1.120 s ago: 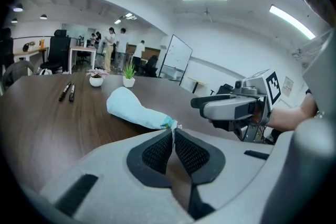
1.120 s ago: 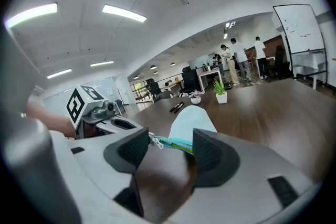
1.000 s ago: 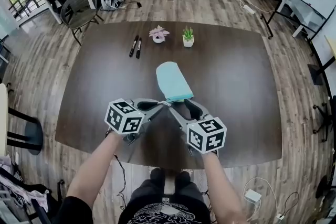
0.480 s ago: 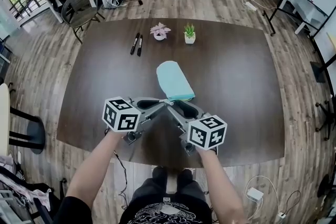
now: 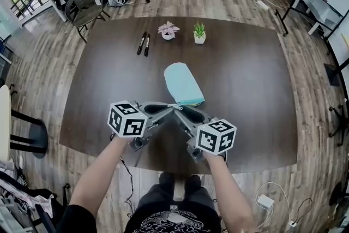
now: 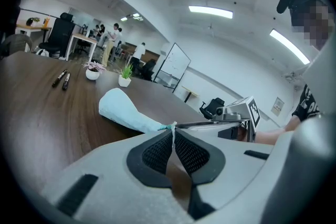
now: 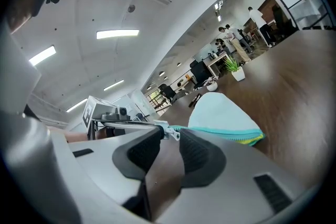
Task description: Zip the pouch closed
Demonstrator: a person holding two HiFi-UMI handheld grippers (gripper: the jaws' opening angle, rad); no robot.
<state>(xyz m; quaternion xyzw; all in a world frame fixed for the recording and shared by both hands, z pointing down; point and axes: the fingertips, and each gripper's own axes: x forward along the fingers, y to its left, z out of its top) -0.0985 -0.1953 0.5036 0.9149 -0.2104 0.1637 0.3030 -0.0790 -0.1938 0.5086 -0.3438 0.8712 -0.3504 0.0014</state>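
A light teal pouch lies on the dark brown table, its zipper edge towards me. My left gripper is shut on the small fabric tab at the near end of the pouch, pinched thin between its pads. My right gripper comes in from the right and meets it there. Its jaws have just been closing. The metal zipper pull sits between their tips, and a gap still shows between the pads. Beyond the right gripper the pouch shows its teal zipper line.
Two black pens lie at the far left of the table. A pink potted plant and a green one stand at the far edge. A chair stands beyond the far left corner. The table's near edge runs just under my hands.
The right gripper's jaws have narrowed around the zipper pull and it has shifted slightly in towards the pouch's end. The left gripper keeps its hold in place.
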